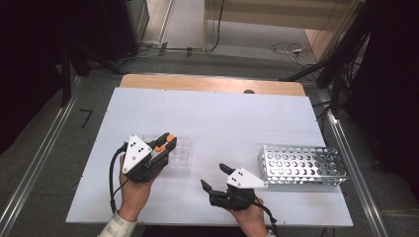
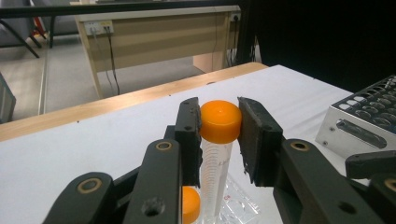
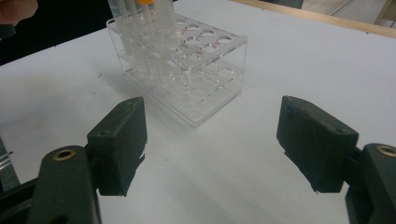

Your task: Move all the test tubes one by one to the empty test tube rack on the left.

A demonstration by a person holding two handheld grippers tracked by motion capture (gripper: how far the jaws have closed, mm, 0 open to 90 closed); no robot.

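Black tools: left tool (image 1: 167,139), right tool (image 1: 212,177); grey three-cornered plates, black trailing cables, brass pivot pins; pale sleeve.

Upright orange-capped clear tube (image 2: 215,154) above clear rack (image 1: 180,159)

The right gripper (image 3: 212,151) holds its two black jaws wide apart, with nothing between them but bare white worktop (image 3: 289,65). Beyond the jaws, toward the upper left, a clear plastic tube rack (image 3: 201,74) with rows of round holes stands on the worktop. At the rack's far left corner, several clear plastic tubes (image 3: 135,28) stand upright in its holes; one of them carries an orange cap (image 3: 146,2) cut off by the top edge. The holes nearer the rack's right end are empty.
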